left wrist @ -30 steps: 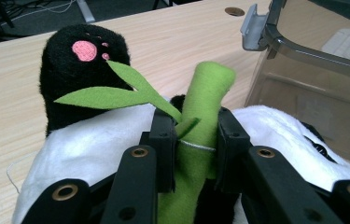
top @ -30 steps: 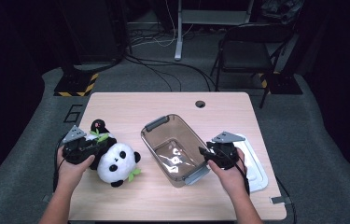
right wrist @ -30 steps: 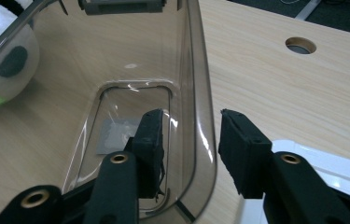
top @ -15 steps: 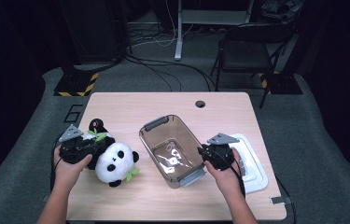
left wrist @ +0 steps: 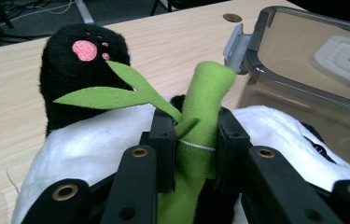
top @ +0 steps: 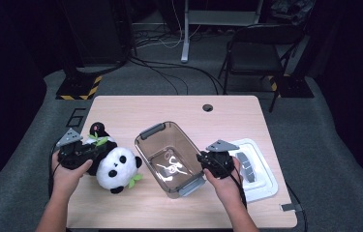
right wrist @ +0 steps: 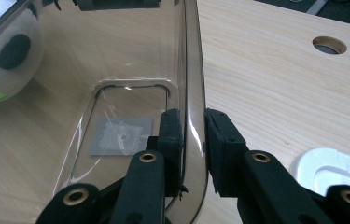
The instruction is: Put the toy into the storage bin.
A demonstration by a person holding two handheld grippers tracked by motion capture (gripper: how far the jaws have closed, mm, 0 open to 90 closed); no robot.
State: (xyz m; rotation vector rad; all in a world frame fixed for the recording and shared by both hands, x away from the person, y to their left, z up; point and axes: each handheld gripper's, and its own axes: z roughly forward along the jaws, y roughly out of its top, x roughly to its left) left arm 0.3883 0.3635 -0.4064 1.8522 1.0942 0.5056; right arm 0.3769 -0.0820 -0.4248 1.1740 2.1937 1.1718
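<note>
The left hand-held gripper point(left wrist: 193, 140) is pinched tight on a green bamboo stick point(left wrist: 200, 121) made of soft felt. The stick is round and fat, and it stands up between the two black jaws. A long green leaf point(left wrist: 112, 93) sticks out from it to one side. The stick belongs to a toy panda point(top: 116, 166) that lies on its side on the table point(top: 179, 108), near the left edge. The panda is fluffy, with a white body, black ears, black eye patches and a black foot with a pink paw mark point(left wrist: 85, 50).

The right hand-held gripper point(right wrist: 192, 128) has just been closing, and its jaws now squeeze the thin side wall of a clear brown plastic box point(top: 169, 154), one jaw inside and one outside. The box is open on top, with a grey handle point(top: 152, 131) at each end. It sits in the middle of the table, just beside the panda. A white lid point(top: 259, 169) lies flat to the right of the box.
</note>
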